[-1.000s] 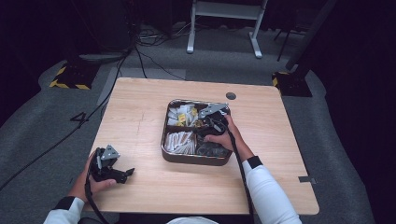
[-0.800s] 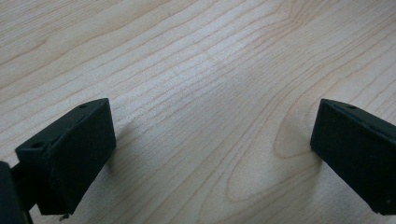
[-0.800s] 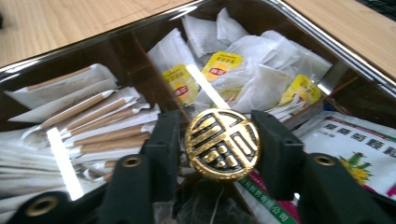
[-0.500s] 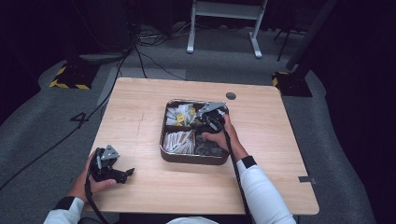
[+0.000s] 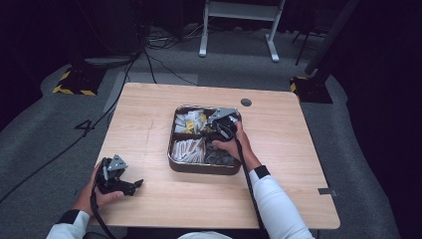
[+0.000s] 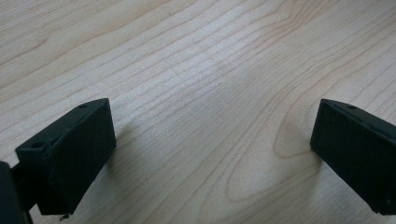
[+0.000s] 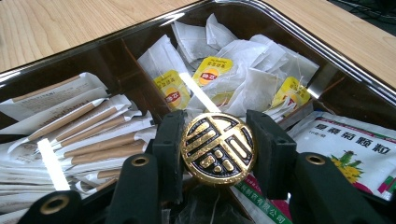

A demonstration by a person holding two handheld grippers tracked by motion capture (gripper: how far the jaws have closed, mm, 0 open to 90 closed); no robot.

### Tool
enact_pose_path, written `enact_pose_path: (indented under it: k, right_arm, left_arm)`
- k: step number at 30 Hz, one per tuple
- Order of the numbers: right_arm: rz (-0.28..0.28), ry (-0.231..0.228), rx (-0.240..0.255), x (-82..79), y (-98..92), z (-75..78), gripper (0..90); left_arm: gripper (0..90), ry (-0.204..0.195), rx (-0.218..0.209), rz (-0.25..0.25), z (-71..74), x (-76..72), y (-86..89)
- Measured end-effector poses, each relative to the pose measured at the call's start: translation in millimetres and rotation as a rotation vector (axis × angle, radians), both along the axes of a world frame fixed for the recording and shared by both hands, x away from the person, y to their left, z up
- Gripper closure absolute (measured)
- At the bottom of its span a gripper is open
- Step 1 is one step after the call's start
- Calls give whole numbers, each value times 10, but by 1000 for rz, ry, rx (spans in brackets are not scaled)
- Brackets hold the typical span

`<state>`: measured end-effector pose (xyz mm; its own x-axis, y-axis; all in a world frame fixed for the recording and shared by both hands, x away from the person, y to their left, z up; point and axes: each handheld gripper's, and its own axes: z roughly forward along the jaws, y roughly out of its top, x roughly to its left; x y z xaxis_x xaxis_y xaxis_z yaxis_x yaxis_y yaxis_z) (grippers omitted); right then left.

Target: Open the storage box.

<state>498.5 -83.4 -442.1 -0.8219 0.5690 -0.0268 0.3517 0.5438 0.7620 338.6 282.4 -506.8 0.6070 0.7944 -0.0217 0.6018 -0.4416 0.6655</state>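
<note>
The wooden table point(image 5: 149, 119) carries a dark metal tray point(image 5: 196, 168) split into compartments, with tea bags point(image 7: 243, 77) bearing yellow tags in one, paper-wrapped sticks point(image 7: 88, 135) in another, and printed sachets point(image 7: 355, 144) in a third. Over the tray's middle, the right gripper point(image 7: 217, 148) has just closed its jaws on a round gold-and-black medallion point(image 7: 218, 148) (held face-on to the camera, pads pressing both edges). Near the table's front left corner, the left gripper point(image 6: 212, 140) rests on bare wood, its jaws wide apart with nothing between them.
</note>
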Motion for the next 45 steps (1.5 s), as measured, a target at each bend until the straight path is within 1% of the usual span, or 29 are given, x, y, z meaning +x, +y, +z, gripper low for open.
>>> enact_pose_path:
  k: [4,6,10,14,15,17,19,21,23,34,41,45]
  right_arm:
    - [4,-1,-13,-9,-5,14,593]
    - [5,-1,-11,-9,-11,18,593]
    - [3,-12,-16,-25,-8,47,593]
    - [-1,-17,2,-41,-28,101,593]
    - [-6,-22,12,-52,-44,136,593]
    - [-9,-24,16,-59,-50,155,593]
    - [-9,-39,12,-81,-55,194,593]
    - [-9,-45,15,-93,-63,224,593]
    - [-6,-50,25,-99,-88,262,593]
    - [-11,-72,44,-143,-153,394,593]
    - [-9,-87,39,-164,-159,445,593]
    - [-14,-96,39,-168,-193,476,594]
  left_arm:
    - [4,0,-1,-1,0,0,0]
    - [4,0,0,-1,0,0,0]
    - [4,0,0,-1,0,0,0]
    - [4,0,0,-1,0,0,0]
    - [4,0,0,-1,0,0,0]
    - [4,0,0,-1,0,0,0]
    - [4,0,0,-1,0,0,1]
    - [4,0,0,-1,0,0,1]
    - [4,0,0,-1,0,0,0]
    - [4,0,-1,0,0,0,0]
    - [3,0,0,0,0,0,0]
    - [3,0,0,0,0,0,0]
